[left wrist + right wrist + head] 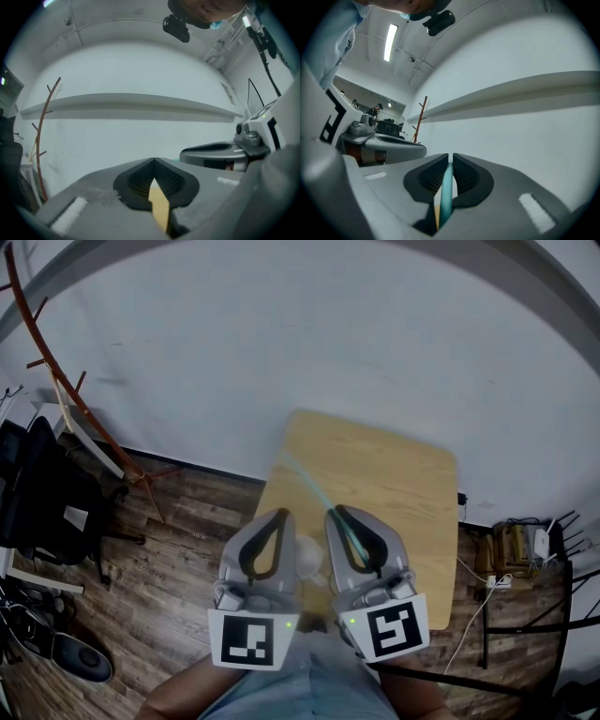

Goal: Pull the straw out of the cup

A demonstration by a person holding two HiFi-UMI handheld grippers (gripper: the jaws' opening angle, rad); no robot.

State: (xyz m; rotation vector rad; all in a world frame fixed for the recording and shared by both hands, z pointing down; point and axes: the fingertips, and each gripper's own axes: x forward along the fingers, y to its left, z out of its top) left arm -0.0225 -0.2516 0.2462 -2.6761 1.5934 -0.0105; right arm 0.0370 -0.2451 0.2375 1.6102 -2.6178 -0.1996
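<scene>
Straw [317, 491] is pinched in the right gripper [335, 515] jaws, which are almost closed on it, above the worktop [403, 486]. It looks already clear of the cup [309, 555] between the grippers, so probably only setting it down is left. Its long axis runs near-right to far-left, free end pointing far. Left gripper [281, 515] jaws are together and empty.

a plain office or lab room: wood-plank floor [187, 512], coat rack [58, 382], power strip [497, 582], ceiling strip light [390, 42].

Dim, bluish pics; fisheye warp at edges; ceiling strip light [390, 42] glares.
</scene>
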